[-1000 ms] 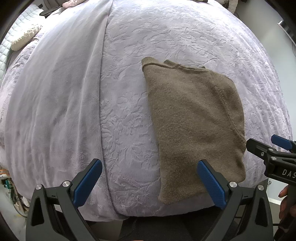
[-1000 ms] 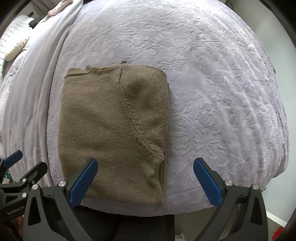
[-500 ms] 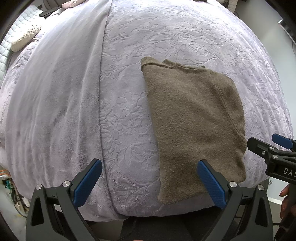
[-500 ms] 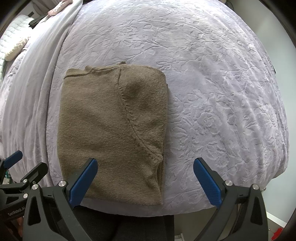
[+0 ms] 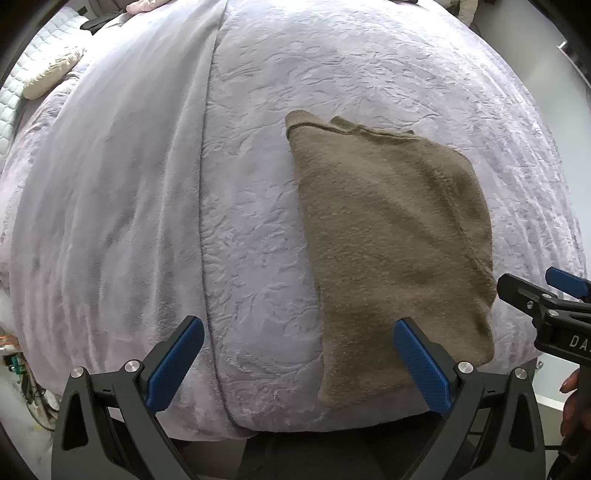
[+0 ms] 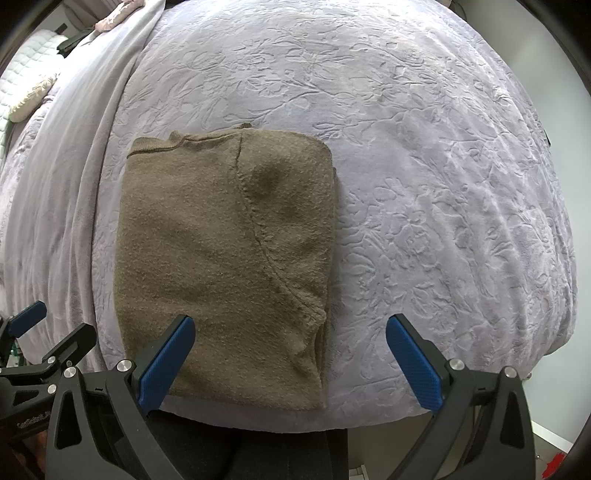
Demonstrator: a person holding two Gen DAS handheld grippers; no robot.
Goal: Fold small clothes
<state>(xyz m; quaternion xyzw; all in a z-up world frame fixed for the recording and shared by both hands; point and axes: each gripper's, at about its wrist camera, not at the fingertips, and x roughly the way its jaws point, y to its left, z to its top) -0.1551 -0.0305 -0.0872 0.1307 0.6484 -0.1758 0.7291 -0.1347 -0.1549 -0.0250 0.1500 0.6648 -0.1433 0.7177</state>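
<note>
A small olive-brown knit sweater [image 5: 391, 236] lies folded into a tall rectangle on the lilac bedspread [image 5: 258, 92], its near edge at the bed's front edge. It also shows in the right wrist view [image 6: 225, 258], with a sleeve seam curving down its right half. My left gripper [image 5: 299, 362] is open and empty, held above the front edge just left of the sweater. My right gripper [image 6: 290, 358] is open and empty above the sweater's near right corner. Each gripper shows at the edge of the other's view.
The embossed bedspread [image 6: 424, 147] spreads far to the right and back. A smooth lilac blanket [image 5: 110, 184] covers the left part of the bed. A cream pillow [image 5: 51, 75] and pink cloth [image 5: 144, 4] lie at the far left back. The floor lies below the front edge.
Almost nothing: the sweater has drifted very slightly in both views. Both grippers stay open and empty.
</note>
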